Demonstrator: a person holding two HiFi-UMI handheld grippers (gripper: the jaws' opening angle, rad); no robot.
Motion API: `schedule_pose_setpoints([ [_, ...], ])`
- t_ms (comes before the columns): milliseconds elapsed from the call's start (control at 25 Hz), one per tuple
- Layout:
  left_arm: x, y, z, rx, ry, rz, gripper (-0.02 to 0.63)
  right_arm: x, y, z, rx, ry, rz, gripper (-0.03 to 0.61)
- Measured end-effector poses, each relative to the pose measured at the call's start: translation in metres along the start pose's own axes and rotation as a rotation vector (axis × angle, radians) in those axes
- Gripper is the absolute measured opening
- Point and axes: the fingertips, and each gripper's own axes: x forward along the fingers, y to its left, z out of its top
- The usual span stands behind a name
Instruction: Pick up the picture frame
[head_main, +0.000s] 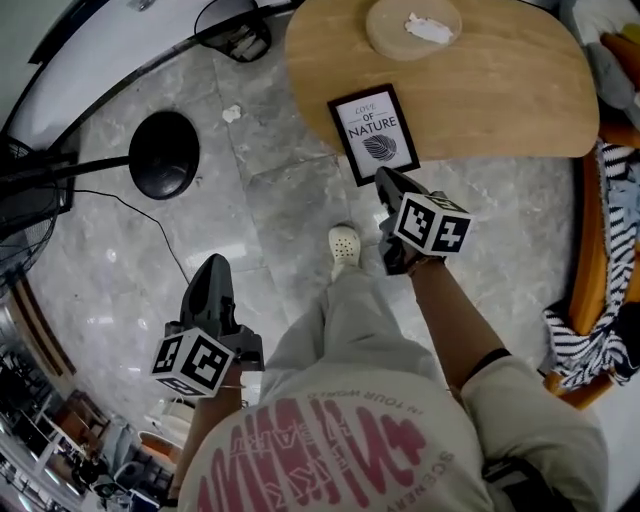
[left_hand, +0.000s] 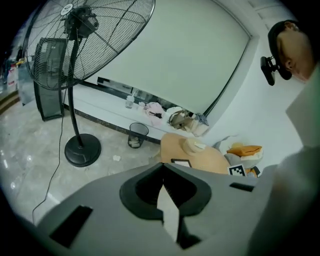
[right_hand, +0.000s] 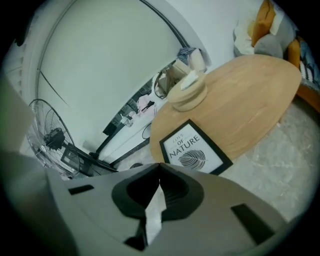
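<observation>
A black picture frame (head_main: 374, 131) with a white print reading "LOVE OF NATURE" lies flat at the near edge of a round wooden table (head_main: 500, 90), one corner over the rim. My right gripper (head_main: 384, 178) hangs just below that corner, jaws shut and empty; in its own view the picture frame (right_hand: 194, 149) lies right ahead of the right gripper (right_hand: 160, 164). My left gripper (head_main: 213, 265) is shut too, low over the floor at the left, far from the frame. In the left gripper view the picture frame (left_hand: 182, 163) shows small beyond the left gripper (left_hand: 163, 164).
A wooden bowl (head_main: 412, 26) with white paper sits further back on the table. A standing fan's black base (head_main: 163, 153) and cable are on the marble floor at left. A waste bin (left_hand: 138, 134) stands by the wall. Striped cloth (head_main: 590, 340) hangs at right. My shoe (head_main: 344, 246) is below the table.
</observation>
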Motion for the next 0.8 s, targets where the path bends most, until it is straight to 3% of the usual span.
schedule_pose_setpoints([
  [160, 0.009, 0.004, -0.011, 0.052, 0.048, 0.019, 0.003, 0.018, -0.019, -0.023, 0.127, 0.054, -0.016, 0.005],
  [280, 0.014, 0.004, -0.016, 0.037, 0.073, 0.008, 0.003, 0.025, -0.034, -0.036, 0.271, 0.054, -0.030, 0.006],
  [320, 0.017, 0.004, -0.017, 0.027, 0.080, 0.007, 0.003, 0.026, -0.042, -0.039, 0.327, 0.039, -0.045, 0.037],
  [400, 0.022, 0.005, -0.019, 0.012, 0.092, 0.008, 0.003, 0.029, -0.055, -0.043, 0.429, 0.009, -0.066, 0.196],
  [560, 0.024, 0.006, -0.019, 0.016, 0.121, 0.013, 0.003, 0.040, -0.075, -0.053, 0.639, -0.048, -0.064, 0.372],
  [680, 0.021, 0.013, -0.022, 0.003, 0.139, 0.031, 0.003, 0.050, -0.086, -0.056, 0.717, -0.115, -0.079, 0.416],
  [800, 0.019, 0.019, -0.028, -0.001, 0.163, 0.047, 0.003, 0.059, -0.093, -0.062, 0.733, -0.159, -0.080, 0.413],
])
